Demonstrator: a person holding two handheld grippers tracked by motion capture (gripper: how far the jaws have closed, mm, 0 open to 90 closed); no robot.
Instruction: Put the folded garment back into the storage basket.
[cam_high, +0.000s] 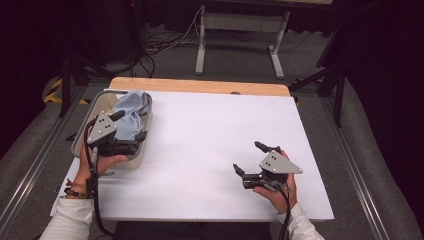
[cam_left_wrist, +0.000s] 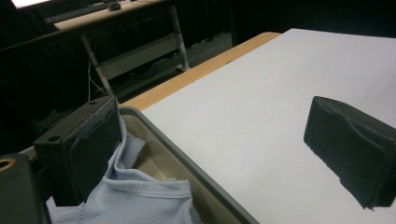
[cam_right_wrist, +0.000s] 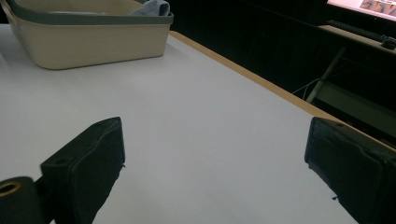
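A light blue cloth (cam_high: 131, 112) lies bunched in a beige bin (cam_high: 97, 100) with a grey rim at the table's left edge. My left gripper (cam_high: 131, 125) hovers over the bin's near right side with its jaws wide apart. In the left gripper view one jaw stands over the cloth (cam_left_wrist: 140, 196) inside the rim (cam_left_wrist: 187, 158) and the other over the white table; nothing is pinched between them. My right gripper (cam_high: 248, 156) is open above the bare white table (cam_high: 210, 150) at the front right, nothing between its jaws (cam_right_wrist: 215, 158). The bin (cam_right_wrist: 93, 42) shows far off in the right gripper view.
The white tabletop ends in a wooden strip (cam_high: 200, 86) at the far edge. Behind it on the grey floor stand a desk frame (cam_high: 240, 30), loose cables (cam_high: 155, 47) and black stand legs (cam_high: 325, 80) at the right.
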